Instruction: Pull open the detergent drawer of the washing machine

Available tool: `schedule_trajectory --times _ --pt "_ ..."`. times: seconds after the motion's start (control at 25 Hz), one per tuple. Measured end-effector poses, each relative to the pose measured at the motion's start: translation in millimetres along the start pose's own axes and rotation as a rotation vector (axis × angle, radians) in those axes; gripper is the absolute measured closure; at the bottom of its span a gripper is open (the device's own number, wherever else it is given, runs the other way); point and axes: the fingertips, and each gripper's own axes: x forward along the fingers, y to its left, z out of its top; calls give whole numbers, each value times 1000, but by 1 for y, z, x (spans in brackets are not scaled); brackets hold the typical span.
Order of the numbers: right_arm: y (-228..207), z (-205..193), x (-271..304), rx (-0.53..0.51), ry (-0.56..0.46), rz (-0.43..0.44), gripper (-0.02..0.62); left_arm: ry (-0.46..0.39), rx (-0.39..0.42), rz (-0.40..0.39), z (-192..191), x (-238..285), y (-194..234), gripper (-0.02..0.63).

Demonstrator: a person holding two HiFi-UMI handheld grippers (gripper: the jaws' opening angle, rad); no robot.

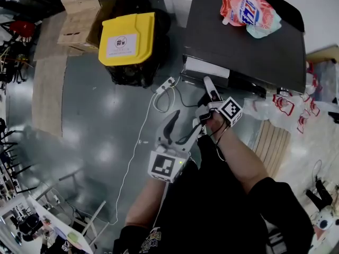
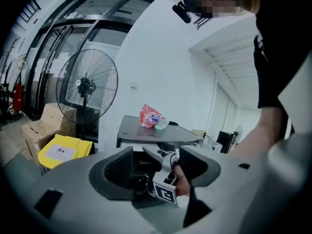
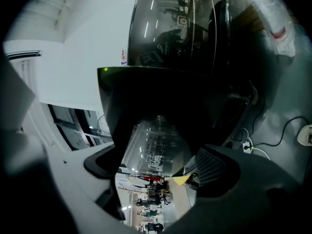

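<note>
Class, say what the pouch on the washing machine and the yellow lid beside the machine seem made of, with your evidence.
Pouch: probably flexible plastic film, glossy; it looks crumpled, with shiny highlights. Yellow lid: likely rigid moulded plastic, smooth; uniform colour, rounded corners.

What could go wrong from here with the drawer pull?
Slip: the right hand-held gripper has its jaws apart around a glossy panel of the washing machine; pulling before they close would probably lose it.
Snag: a power strip and its cable lie on the floor right below; a step back could catch them.
Jolt: the detergent pouch lies on top; a hard tug may shift it.
</note>
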Motion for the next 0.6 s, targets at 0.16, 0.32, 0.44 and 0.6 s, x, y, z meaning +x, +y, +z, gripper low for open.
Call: schedule_trajectory --times 0.16,0.32,0.44,0.6 --pt "-3 -16 -20 2 15 4 120 -2 2 3 -6 -17 -9 334" --pt "-7 -34 -40 8 31 10 120 -11 9 9 -9 -33 -16 334" --pt "-12 -46 -53 18 38 7 120 -12 12 17 -14 -48 -21 334" --pt "-14 -54 -65 34 23 -6 120 -32 29 27 -21 -68 -26 334"
